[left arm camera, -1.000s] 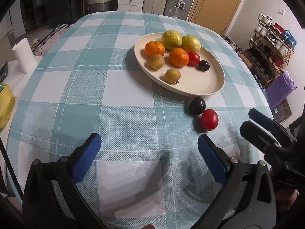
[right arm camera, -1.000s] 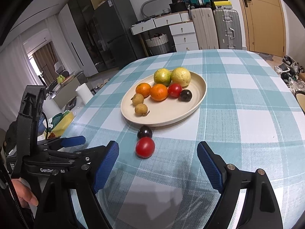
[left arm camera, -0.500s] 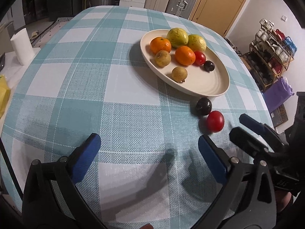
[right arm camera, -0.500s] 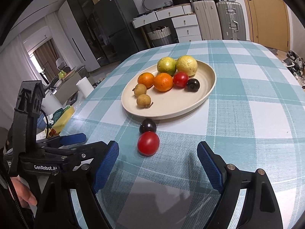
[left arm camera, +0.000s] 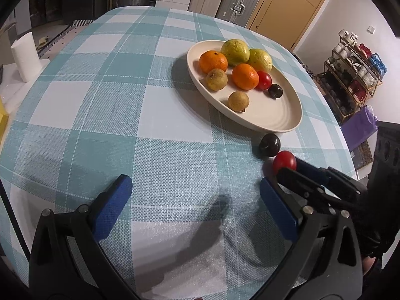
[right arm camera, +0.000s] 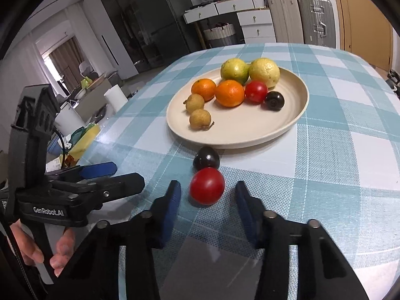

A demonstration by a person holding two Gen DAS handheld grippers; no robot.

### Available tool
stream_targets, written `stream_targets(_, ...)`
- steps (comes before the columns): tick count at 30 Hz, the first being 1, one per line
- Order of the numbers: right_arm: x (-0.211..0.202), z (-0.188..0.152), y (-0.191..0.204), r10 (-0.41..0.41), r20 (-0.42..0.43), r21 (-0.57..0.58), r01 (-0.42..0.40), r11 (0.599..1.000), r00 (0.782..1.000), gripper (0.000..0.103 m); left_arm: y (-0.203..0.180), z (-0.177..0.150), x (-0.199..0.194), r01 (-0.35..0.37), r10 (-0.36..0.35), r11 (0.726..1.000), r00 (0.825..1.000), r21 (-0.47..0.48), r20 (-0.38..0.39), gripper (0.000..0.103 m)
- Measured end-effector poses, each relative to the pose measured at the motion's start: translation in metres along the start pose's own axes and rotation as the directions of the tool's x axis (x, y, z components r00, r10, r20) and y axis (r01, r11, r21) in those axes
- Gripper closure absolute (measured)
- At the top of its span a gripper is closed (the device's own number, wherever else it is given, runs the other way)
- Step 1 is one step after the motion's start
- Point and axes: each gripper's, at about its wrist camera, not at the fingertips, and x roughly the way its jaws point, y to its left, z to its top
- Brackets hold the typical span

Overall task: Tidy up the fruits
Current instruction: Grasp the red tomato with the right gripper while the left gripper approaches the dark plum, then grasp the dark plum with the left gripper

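Teal-and-white checked cloth (left arm camera: 155, 115) covers a table in a lived-in room, with silver suitcases (right arm camera: 316, 18) and white drawers (right arm camera: 252, 22) along the far wall. On the cloth sits a cream oval plate (right arm camera: 282, 130) holding two yellow-green fruits (right arm camera: 250, 71), two oranges (right arm camera: 230, 93), a red tomato (right arm camera: 256, 91), a dark plum (right arm camera: 274, 100) and two small brown fruits (right arm camera: 200, 119). Just in front of the plate's near rim, directly on the cloth, lies a second dark plum (right arm camera: 206, 161), touching or nearly touching a second red tomato (right arm camera: 207, 186) that lies nearer the camera. The right gripper (right arm camera: 207, 195) is low over the cloth with its blue-padded fingers apart, one on each side of this loose tomato, neither pad visibly touching it. The left gripper (left arm camera: 195, 195) hovers over bare cloth well to the left of the loose fruit, its blue fingers spread wide with nothing between them. A white paper towel roll (left arm camera: 25, 60) stands on a side surface beyond the table's left edge. A bare hand (right arm camera: 60, 247) grips the left tool's handle.
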Motion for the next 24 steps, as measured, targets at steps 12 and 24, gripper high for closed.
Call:
stream_targets(12,-0.012,-0.001,-0.014,0.051,0.031,0.05,-0.053,0.997,0.998,0.075,-0.006,0.002,-0.006,0.021,-0.021,1.0,1.0,0.014,0.019,0.001)
stream_targets(24,-0.036,-0.004,-0.037,0.05,0.089,0.091,-0.058,0.994,0.995,0.075,-0.046,0.01,0.005,0.062,-0.063,0.994,0.998,0.095,0.0,0.001)
